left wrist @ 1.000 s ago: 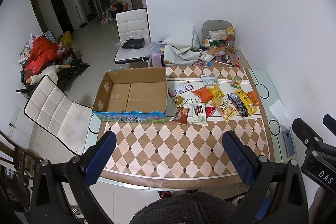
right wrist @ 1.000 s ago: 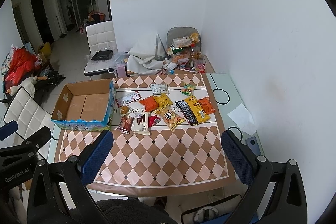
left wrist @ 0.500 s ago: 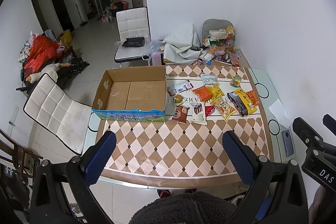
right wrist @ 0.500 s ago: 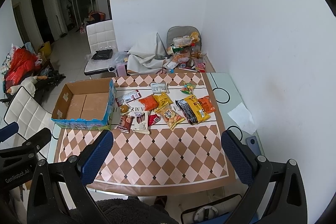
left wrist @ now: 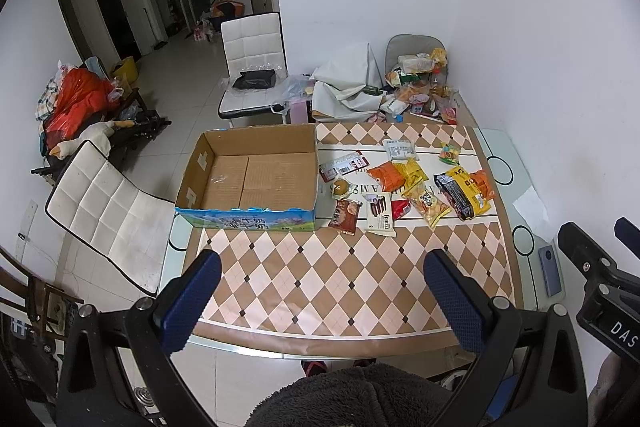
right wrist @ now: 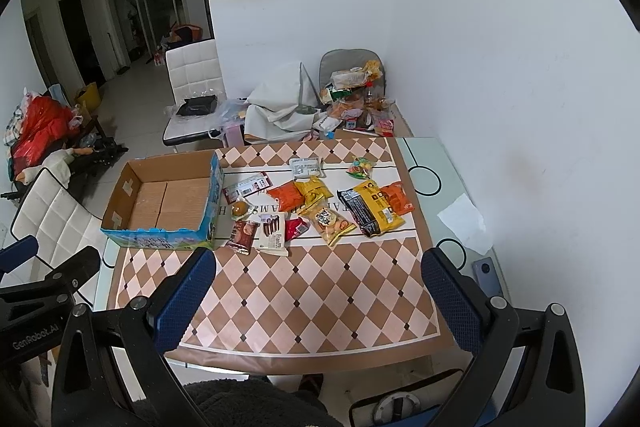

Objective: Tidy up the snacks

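An open, empty cardboard box (left wrist: 256,179) (right wrist: 164,199) sits on the left of a checkered table (left wrist: 340,275). Several snack packets lie to its right: a white Franzzi pack (left wrist: 380,215) (right wrist: 274,233), a brown packet (left wrist: 345,215), an orange bag (left wrist: 386,175), a yellow-black bag (left wrist: 464,193) (right wrist: 370,207). My left gripper (left wrist: 322,299) is open and empty, high above the table's near edge. My right gripper (right wrist: 318,297) is open and empty too, beside it.
White chairs stand left of the table (left wrist: 104,203) and beyond it (left wrist: 254,67). A pile of bags and cloth (left wrist: 416,87) sits past the far edge. A phone (left wrist: 550,269) and a paper (left wrist: 530,205) lie on the table's right glass strip, near the wall.
Both grippers have shifted only slightly; the view of the table is nearly the same. Nothing on the table moved.
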Demonstrator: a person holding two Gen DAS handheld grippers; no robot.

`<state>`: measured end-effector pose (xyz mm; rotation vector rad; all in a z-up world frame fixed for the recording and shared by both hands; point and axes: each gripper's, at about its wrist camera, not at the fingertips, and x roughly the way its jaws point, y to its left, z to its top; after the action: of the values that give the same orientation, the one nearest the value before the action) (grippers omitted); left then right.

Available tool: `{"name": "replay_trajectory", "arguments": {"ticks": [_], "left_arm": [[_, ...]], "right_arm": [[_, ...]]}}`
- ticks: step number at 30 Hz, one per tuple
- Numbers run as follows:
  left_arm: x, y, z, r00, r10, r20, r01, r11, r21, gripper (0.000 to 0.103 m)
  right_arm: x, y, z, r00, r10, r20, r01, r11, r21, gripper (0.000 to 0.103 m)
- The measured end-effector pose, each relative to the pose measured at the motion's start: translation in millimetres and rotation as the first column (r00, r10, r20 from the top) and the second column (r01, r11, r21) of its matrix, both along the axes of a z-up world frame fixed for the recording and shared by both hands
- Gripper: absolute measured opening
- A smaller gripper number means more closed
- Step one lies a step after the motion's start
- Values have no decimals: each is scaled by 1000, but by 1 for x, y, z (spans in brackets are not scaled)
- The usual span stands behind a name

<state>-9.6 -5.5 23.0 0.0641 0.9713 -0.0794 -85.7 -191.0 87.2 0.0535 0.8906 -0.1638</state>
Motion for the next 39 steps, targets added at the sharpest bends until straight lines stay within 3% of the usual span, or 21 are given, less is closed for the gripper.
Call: {"name": "replay_trajectory", "arguments": {"ticks": [9, 14, 21, 27, 33, 35, 39], "left_arm": [[-2, -1, -3, 1000, -1, 5, 1, 1000, -3, 103], [12, -6, -26, 1000, -23, 5, 23, 1000, -2, 103], [77, -32, -86, 988, -125, -95, 127, 992, 25, 103], [140, -67, -142, 964, -139, -227, 148, 989, 24, 103], [204, -111, -209, 919, -75, -386, 88, 996, 15, 103], [221, -126, -238, 887, -55, -458, 55, 998, -14, 103], [244, -159, -301, 799, -25, -601, -17, 998, -64, 99]], "right_arm": [[0, -1, -2, 1000, -1, 0, 1, 1000, 4, 103], [11, -11, -11, 999, -34, -25, 36, 996, 84, 103], [57, -44, -72, 985, -132, -115, 146, 982, 116, 103], [133, -84, -147, 960, -108, -260, 135, 987, 86, 103], [220, -153, -233, 940, -26, -341, 83, 985, 154, 103], [252, -171, -265, 927, 5, -375, 58, 986, 158, 103], [309, -188, -329, 882, 94, -463, -23, 987, 157, 103]]}}
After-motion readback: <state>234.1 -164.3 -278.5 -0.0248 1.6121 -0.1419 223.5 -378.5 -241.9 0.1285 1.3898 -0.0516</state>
